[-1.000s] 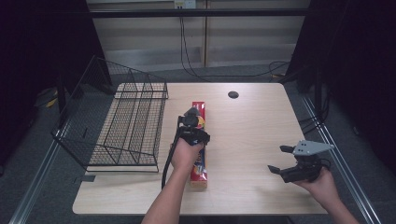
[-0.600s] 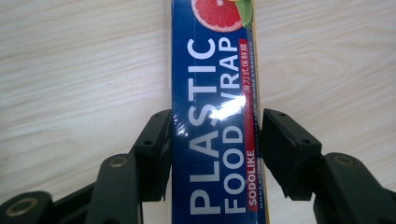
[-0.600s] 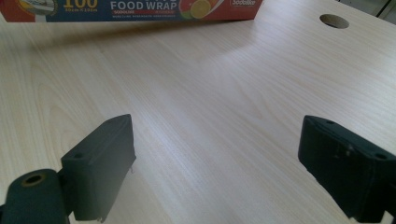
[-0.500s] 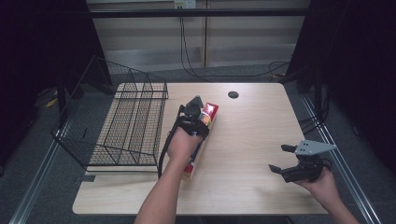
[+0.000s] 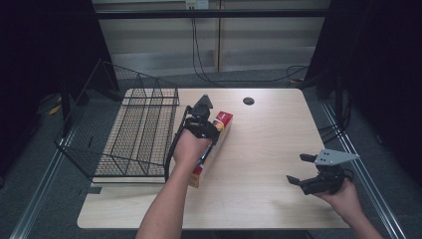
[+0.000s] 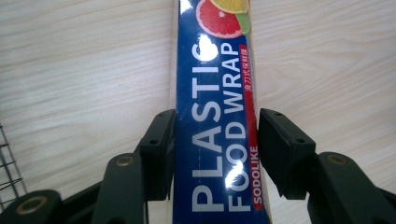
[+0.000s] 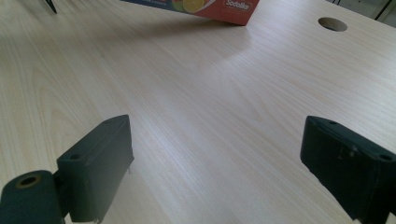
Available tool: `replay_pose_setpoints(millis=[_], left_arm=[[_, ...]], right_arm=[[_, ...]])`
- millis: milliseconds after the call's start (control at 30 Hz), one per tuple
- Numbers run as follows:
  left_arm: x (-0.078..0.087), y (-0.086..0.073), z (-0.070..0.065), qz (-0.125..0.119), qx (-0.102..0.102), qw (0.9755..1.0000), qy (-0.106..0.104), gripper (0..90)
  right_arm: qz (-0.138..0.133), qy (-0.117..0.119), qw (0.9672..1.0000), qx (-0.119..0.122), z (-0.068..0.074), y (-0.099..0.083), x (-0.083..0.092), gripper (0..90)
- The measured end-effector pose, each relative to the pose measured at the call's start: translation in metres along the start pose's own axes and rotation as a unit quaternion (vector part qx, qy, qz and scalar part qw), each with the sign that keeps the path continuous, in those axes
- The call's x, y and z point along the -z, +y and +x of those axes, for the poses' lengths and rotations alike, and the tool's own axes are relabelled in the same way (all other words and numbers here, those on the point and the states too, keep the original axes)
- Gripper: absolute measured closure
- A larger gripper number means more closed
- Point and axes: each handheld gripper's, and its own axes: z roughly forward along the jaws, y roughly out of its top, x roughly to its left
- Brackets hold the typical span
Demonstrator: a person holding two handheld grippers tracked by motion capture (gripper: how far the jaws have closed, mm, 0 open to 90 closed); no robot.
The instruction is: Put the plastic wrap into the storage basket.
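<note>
Since the earlier frames the left gripper (image 5: 203, 122) rose off the table (image 5: 268, 149) with the plastic-wrap box (image 6: 215, 116), and the box swung from lying along the table to a slant, its far end pointing up and away from the wire rack (image 5: 134, 129). Left jaws had just been closing and now pressed both long sides of the box, seen plainly in the left gripper view, blue face up between them. Grip sat past the middle of the box, toward the far end in the high view, with the near end (image 5: 195, 180) hanging low over the table, close to the rack's front corner; could not tell whether it was clear of the surface. Right gripper (image 5: 312, 174) hovered near the right edge of the table, well apart from the box, jaws wide open and holding nothing. Judgement: the step in hand was a lift and carry, likely toward the rack just left of the box. To do it well, keep the squeeze firm, since a long box held off-centre tends to pivot and droop; raise until the low end clears the table and the rack's rim before moving sideways; level the box over the rack's mesh floor, then lower and only then release. Risk: the trailing end catching the wire edge.
</note>
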Motion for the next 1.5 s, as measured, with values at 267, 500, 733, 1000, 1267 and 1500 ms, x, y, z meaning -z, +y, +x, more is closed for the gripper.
replay_pose_setpoints(millis=[267, 500, 733, 1000, 1267, 1500], left_arm=[[-0.016, -0.009, 0.0, -0.001, 0.0, 1.0, 0.002, 46.5], [-0.046, -0.023, 0.002, 0.013, 0.003, 0.9999, -0.001, 44.8], [-0.052, -0.023, 0.003, -0.002, 0.005, 1.0, -0.006, 42.6], [-0.066, -0.014, 0.0, -0.011, 0.004, 0.9999, 0.004, 39.0], [-0.074, -0.006, -0.004, 0.01, -0.014, 0.9996, 0.021, 40.6], [-0.069, -0.002, -0.005, 0.023, 0.013, 0.9996, 0.011, 45.3]], right_arm=[[0.001, 0.0, 1.0, 0.0, 0.001, 0.0, 0.0, 9.2], [0.003, 0.0, 1.0, 0.001, 0.001, 0.0, -0.001, 9.2], [0.006, 0.0, 1.0, 0.004, 0.002, 0.0, -0.002, 9.3], [0.005, -0.001, 1.0, 0.003, 0.001, 0.0, -0.001, 9.3], [0.003, -0.001, 1.0, 0.002, 0.0, -0.001, -0.001, 9.3], [0.002, -0.003, 1.0, 0.005, 0.001, 0.0, 0.0, 9.3]])
